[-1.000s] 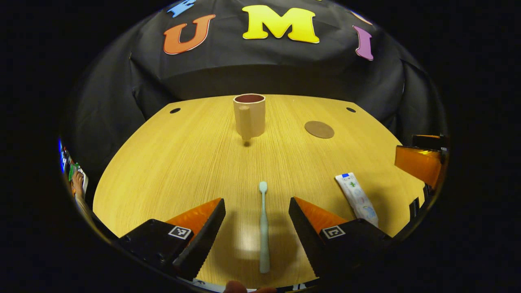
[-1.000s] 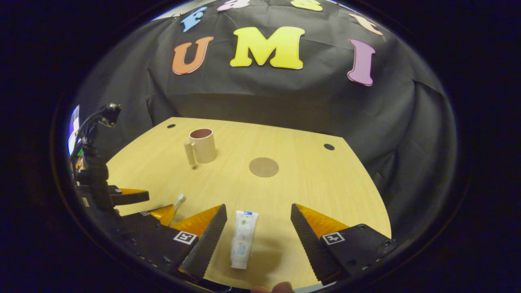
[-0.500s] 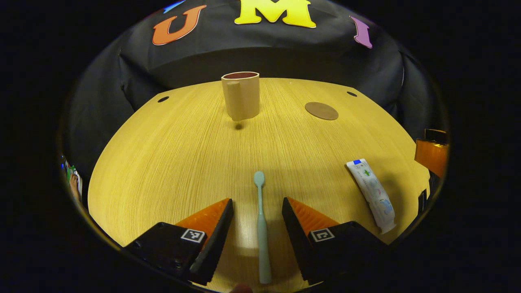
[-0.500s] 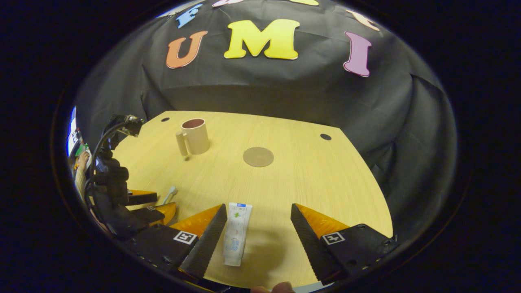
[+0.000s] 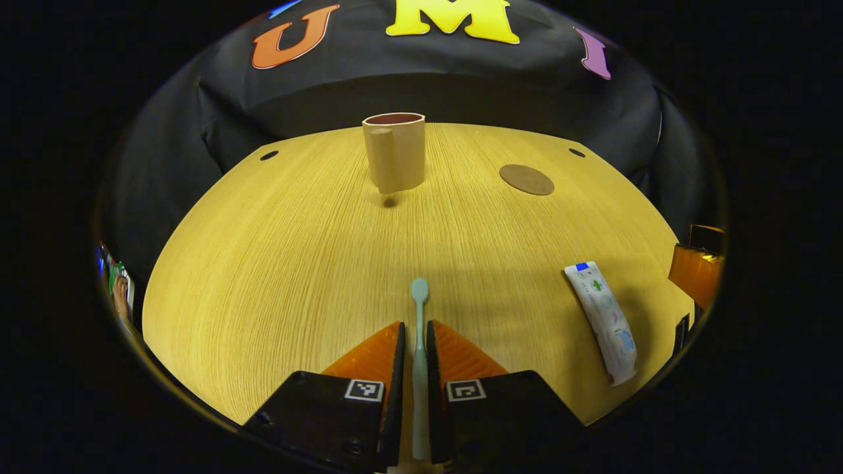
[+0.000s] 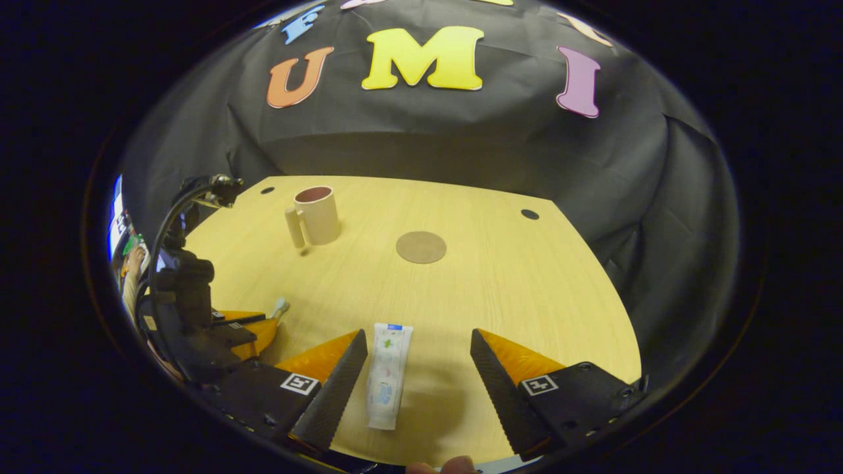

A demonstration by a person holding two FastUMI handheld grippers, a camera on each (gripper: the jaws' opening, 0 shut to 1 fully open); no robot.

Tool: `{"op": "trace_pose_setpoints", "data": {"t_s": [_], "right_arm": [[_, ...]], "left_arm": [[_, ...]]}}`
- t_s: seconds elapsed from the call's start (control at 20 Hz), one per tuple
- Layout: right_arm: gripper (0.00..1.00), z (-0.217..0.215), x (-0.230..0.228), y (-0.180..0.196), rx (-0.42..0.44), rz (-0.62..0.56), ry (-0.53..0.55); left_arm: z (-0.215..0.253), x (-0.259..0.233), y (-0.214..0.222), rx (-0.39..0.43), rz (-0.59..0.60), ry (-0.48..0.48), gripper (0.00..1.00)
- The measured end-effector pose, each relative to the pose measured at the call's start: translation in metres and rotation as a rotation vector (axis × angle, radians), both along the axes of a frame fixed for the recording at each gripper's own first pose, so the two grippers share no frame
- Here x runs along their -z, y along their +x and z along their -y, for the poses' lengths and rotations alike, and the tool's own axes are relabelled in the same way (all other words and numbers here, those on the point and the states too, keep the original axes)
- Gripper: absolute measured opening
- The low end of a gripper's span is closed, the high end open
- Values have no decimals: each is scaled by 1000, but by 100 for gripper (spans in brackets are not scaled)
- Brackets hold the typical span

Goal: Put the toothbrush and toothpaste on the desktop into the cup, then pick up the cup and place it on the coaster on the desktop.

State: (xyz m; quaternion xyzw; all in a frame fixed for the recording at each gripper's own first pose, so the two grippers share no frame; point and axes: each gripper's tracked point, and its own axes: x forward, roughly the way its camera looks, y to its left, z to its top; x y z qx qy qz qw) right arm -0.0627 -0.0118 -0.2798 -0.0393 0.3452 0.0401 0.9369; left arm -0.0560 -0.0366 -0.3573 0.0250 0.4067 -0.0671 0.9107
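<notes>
A pale green toothbrush (image 5: 419, 309) lies on the wooden desktop (image 5: 296, 250) with its head pointing away. My left gripper (image 5: 413, 336) is shut on its handle. The white toothpaste tube (image 5: 602, 319) lies to the right. In the right gripper view the tube (image 6: 387, 368) lies between the fingers of my open right gripper (image 6: 416, 345), which straddles it without touching. The beige cup (image 5: 394, 159) with a handle stands upright at the far side, and the round brown coaster (image 5: 526, 179) lies to its right. The left gripper (image 6: 247, 329) also shows at the left of the right gripper view.
Two dark holes (image 5: 269, 156) (image 5: 577, 153) sit near the desktop's far corners. Black cloth hangs behind the desk. The wide middle of the desktop (image 6: 461, 289) lies between the grippers and the cup (image 6: 317, 214).
The left gripper's fingers have closed from wide apart onto the toothbrush handle. The right gripper has stayed open around the toothpaste, shifting only slightly.
</notes>
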Motion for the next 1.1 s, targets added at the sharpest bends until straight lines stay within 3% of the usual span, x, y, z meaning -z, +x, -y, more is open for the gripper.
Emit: {"op": "trace_pose_setpoints", "data": {"t_s": [0.15,0.2,0.4,1.1], "right_arm": [[95,-2,4,-2,-1,-9,-4],[95,-3,4,-2,-2,-10,-5],[95,-5,6,-1,-7,-8,-9],[99,-31,58,-2,-44,-114,15]], "left_arm": [[-2,1,2,23,-1,40,17],[-1,0,1,25,2,46,11],[0,-1,1,18,0,18,3],[-15,-47,-4,10,88,-28,3]]}}
